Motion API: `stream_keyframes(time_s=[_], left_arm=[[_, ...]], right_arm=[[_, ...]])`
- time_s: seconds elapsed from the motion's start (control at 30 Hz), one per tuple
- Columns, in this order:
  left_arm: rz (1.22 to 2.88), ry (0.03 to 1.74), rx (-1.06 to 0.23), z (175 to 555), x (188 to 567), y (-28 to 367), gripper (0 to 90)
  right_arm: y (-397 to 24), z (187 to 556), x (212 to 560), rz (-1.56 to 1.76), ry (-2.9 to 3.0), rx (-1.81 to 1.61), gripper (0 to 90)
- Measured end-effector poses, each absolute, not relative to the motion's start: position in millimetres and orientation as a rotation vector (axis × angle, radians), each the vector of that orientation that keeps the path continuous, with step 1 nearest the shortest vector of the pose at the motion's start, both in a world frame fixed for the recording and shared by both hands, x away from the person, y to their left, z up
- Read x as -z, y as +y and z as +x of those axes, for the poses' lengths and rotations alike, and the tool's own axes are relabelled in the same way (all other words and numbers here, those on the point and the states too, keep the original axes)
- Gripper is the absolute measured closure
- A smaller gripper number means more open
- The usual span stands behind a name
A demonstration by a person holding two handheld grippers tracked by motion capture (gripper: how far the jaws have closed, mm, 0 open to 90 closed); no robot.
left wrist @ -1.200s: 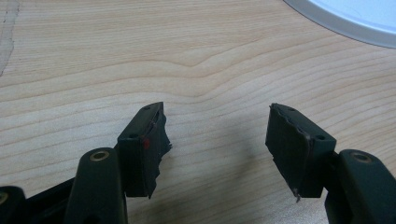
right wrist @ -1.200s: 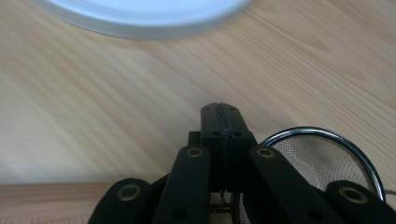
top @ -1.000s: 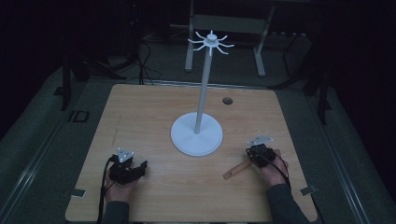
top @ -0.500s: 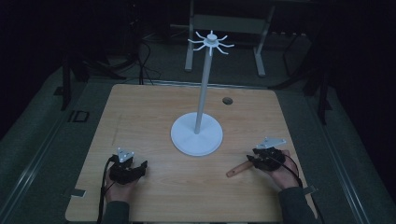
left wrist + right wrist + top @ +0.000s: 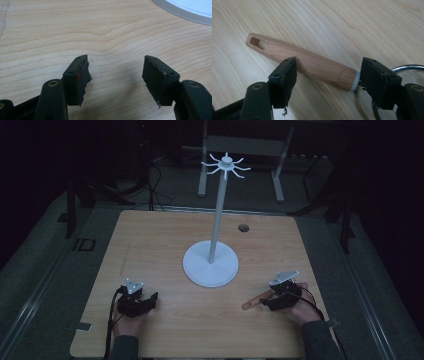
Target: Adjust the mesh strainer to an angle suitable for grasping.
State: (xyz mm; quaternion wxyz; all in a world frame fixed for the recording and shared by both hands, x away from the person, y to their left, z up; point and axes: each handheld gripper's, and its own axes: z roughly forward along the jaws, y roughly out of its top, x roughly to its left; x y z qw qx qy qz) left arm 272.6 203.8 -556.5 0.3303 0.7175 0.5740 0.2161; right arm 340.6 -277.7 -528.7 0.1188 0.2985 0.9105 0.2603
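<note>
Right gripper (image 5: 328, 75) jaws just opened wide; wooden strainer handle (image 5: 302, 63) lies flat on bench (image 5: 165, 235) between them, unpressed. Left gripper (image 5: 116, 75) jaws open, nothing between, near white stand base (image 5: 210, 267).

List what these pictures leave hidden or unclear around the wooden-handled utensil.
- Right gripper view: the wooden-handled utensil's metal head is cut off by the frame edge and hidden behind one black jaw.
- High view: the right gripper covers that head.
- High view: the small dark round spot is too small to identify.

one white hook stand (image 5: 210, 266), one wooden-handled strainer (image 5: 307, 63), two grippers, one table (image 5: 160, 240).
</note>
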Motion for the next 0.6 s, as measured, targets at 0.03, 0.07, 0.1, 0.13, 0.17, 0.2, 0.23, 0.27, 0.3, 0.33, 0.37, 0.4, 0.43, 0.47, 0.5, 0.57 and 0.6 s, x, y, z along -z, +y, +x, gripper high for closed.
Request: stream_keyframes(time_s=[0.03, 0.07, 0.1, 0.13, 0.17, 0.2, 0.23, 0.27, 0.3, 0.33, 0.37, 0.4, 0.43, 0.47, 0.5, 0.57, 0.6], left_arm=[[1.877, 1.501, -0.566, 272.6, 556.5, 203.8, 38.1], [1.876, 1.500, -0.565, 272.6, 556.5, 203.8, 38.0], [1.876, 1.501, -0.564, 272.7, 556.6, 203.6, 38.0], [1.878, 1.499, -0.564, 272.7, 556.6, 203.6, 38.0], [1.879, 1.499, -0.565, 272.7, 556.6, 203.5, 38.0], [1.877, 1.499, -0.565, 272.7, 556.6, 203.5, 38.0], [1.877, 1.499, -0.564, 272.7, 556.6, 203.6, 38.0], [1.876, 1.500, -0.564, 272.7, 556.5, 203.6, 38.0], [1.876, 1.500, -0.564, 272.7, 556.5, 203.6, 38.0], [1.876, 1.501, -0.564, 272.7, 556.6, 203.6, 38.0], [1.875, 1.501, -0.564, 272.6, 556.5, 203.6, 38.0], [1.876, 1.500, -0.564, 272.6, 556.5, 203.7, 38.0], [1.876, 1.500, -0.565, 272.7, 556.5, 203.7, 38.0], [1.876, 1.500, -0.565, 272.7, 556.5, 203.7, 38.0], [1.877, 1.500, -0.564, 272.8, 556.6, 203.7, 38.0], [1.877, 1.498, -0.564, 272.8, 556.7, 203.6, 38.0], [1.878, 1.498, -0.564, 272.8, 556.7, 203.6, 38.0]], right_arm=[[-277.1, 340.9, 529.0, 0.871, 2.662, -0.760, 29.1], [-276.1, 341.0, 529.0, 0.873, 2.659, -0.756, 29.1], [-274.9, 341.2, 529.4, 0.871, 2.653, -0.749, 29.2], [-273.6, 341.2, 529.9, 0.858, 2.652, -0.734, 29.1], [-271.9, 341.4, 530.4, 0.852, 2.653, -0.726, 29.9], [-270.2, 341.4, 530.4, 0.854, 2.658, -0.716, 32.3], [-268.4, 341.3, 530.1, 0.857, 2.653, -0.706, 36.8], [-266.7, 341.3, 529.5, 0.861, 2.647, -0.691, 41.8], [-265.2, 341.6, 529.0, 0.860, 2.642, -0.677, 46.3], [-263.7, 341.8, 528.6, 0.863, 2.638, -0.674, 50.1], [-262.2, 341.8, 528.1, 0.863, 2.638, -0.671, 52.7], [-260.9, 341.8, 527.8, 0.859, 2.639, -0.670, 54.7], [-259.4, 341.7, 527.5, 0.855, 2.642, -0.667, 56.4], [-257.8, 341.1, 527.2, 0.853, 2.645, -0.665, 58.2], [-256.5, 340.7, 526.6, 0.847, 2.651, -0.661, 60.2], [-254.1, 339.5, 525.1, 0.840, 2.673, -0.661, 65.0], [-253.0, 339.1, 524.2, 0.832, 2.690, -0.662, 66.8]])
